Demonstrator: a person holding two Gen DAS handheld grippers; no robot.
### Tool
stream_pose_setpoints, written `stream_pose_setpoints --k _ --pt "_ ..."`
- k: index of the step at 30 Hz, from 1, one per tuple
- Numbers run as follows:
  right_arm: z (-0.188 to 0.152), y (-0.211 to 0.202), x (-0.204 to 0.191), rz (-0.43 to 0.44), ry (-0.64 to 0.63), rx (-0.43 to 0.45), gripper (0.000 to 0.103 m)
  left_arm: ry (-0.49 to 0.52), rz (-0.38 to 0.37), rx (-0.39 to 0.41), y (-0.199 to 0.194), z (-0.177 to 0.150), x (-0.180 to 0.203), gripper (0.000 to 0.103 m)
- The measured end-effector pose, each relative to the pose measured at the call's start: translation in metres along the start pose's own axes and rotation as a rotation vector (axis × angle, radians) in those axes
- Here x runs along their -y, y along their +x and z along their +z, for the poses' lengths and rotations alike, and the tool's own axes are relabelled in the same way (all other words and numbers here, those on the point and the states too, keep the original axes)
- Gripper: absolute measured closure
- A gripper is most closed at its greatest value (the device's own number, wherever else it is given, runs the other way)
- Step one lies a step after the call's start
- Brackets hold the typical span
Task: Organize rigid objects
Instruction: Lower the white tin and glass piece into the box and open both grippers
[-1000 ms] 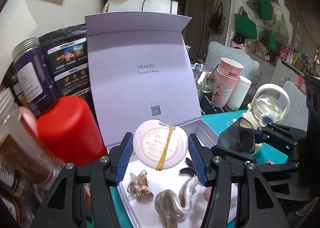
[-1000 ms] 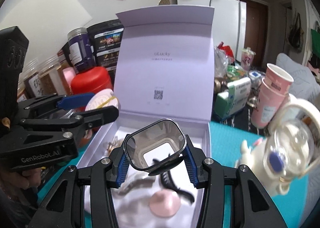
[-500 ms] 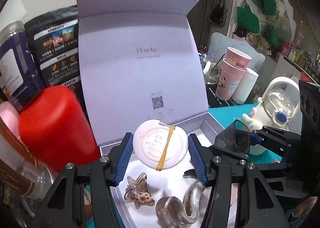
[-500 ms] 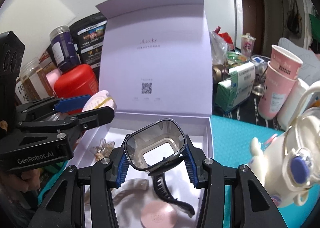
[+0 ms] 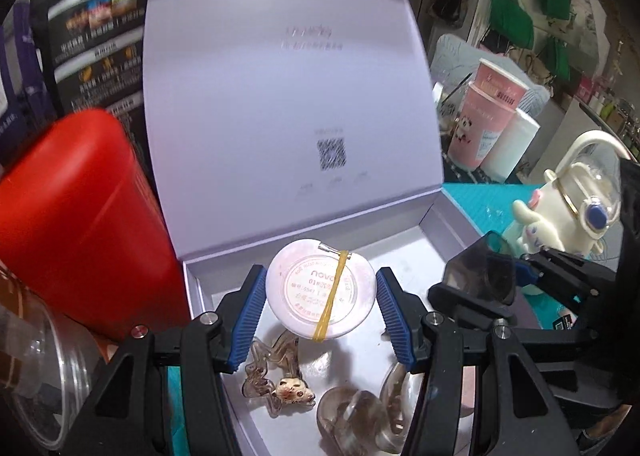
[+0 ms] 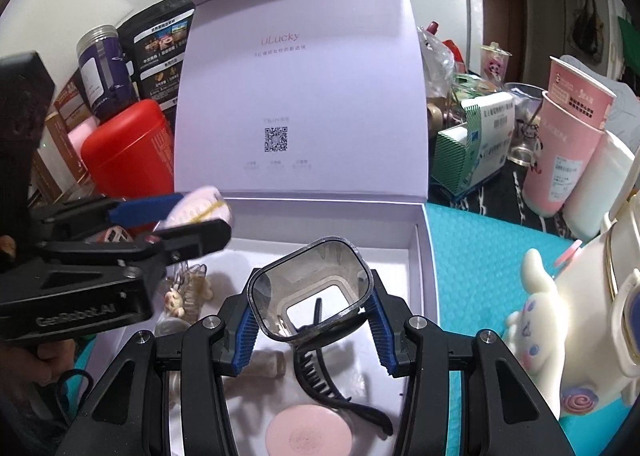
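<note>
An open lavender gift box (image 5: 448, 216) (image 6: 416, 240) with its lid standing up holds clear hair clips (image 5: 280, 384), a black claw clip (image 6: 320, 372) and a pink round disc (image 6: 308, 434). My left gripper (image 5: 320, 296) is shut on a round pink compact with a yellow rubber band (image 5: 322, 292), held over the box's back left part; it also shows in the right wrist view (image 6: 200, 208). My right gripper (image 6: 312, 312) is shut on a smoky clear square case (image 6: 310, 292), held over the box's middle; the case shows in the left wrist view (image 5: 480, 276).
A red canister (image 5: 72, 216) (image 6: 124, 148) stands left of the box, with jars and dark packets behind. Pink paper cups (image 6: 568, 136), a green striped carton (image 6: 468, 144) and a white cartoon bottle (image 6: 580, 296) stand to the right on the teal mat (image 6: 480, 256).
Both grippers have moved forward and lower over the open box with their objects still held. The box floor and its clips now look closer.
</note>
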State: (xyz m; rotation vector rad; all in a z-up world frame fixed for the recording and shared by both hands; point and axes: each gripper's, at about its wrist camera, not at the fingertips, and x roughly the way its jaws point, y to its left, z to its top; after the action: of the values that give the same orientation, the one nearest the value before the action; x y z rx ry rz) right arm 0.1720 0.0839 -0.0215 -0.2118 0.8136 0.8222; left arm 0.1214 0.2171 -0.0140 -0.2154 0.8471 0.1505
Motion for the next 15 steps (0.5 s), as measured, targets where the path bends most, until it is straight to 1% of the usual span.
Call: stream_pose_setpoints --k 6,8,11,15 --pt "-0.001 0.004 0.001 -0.037 0.004 -0.038 0.055 -0.01 -0.014 -0.066 0.014 -0.002 0.0 0.048" --pt "-0.001 0.004 0.001 -0.032 0.005 -0.048 0.055 -0.007 -0.01 -0.081 0.018 -0.003 0.0 0.048" --pt "-0.001 0.005 0.0 -0.045 -0.005 -0.055 0.055 -0.007 -0.008 -0.096 0.02 -0.005 0.0 0.048" --pt "-0.003 0.005 -0.002 -0.05 -0.016 -0.057 0.055 -0.004 0.018 -0.1 0.023 -0.005 0.001 0.048"
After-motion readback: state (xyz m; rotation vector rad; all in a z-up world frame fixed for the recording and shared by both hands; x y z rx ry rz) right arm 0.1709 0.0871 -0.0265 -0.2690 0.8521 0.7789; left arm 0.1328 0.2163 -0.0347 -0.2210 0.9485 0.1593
